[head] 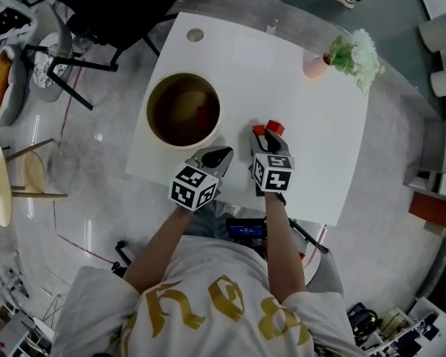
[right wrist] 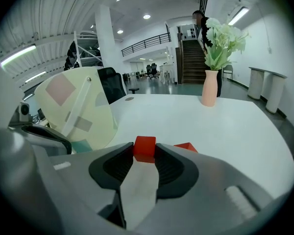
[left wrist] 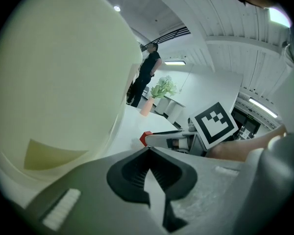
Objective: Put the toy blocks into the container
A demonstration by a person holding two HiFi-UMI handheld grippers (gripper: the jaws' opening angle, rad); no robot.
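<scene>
My right gripper (right wrist: 144, 154) is shut on a small red block (right wrist: 145, 144), pinched between its jaw tips just above the white table (right wrist: 206, 126). A second red block (right wrist: 186, 147) lies on the table just to its right. In the head view the held block (head: 259, 130) and the loose one (head: 276, 127) sit at the right gripper (head: 262, 135) tips. The round cream container (head: 183, 110) stands to the left with something red inside. My left gripper (head: 220, 155), beside the container (left wrist: 54, 82), is shut with nothing in it (left wrist: 148, 150).
A pink vase of white flowers (head: 348, 56) stands at the table's far right corner. A black office chair (head: 111, 10) is behind the table on the left. A person (left wrist: 146, 75) stands far off by the stairs.
</scene>
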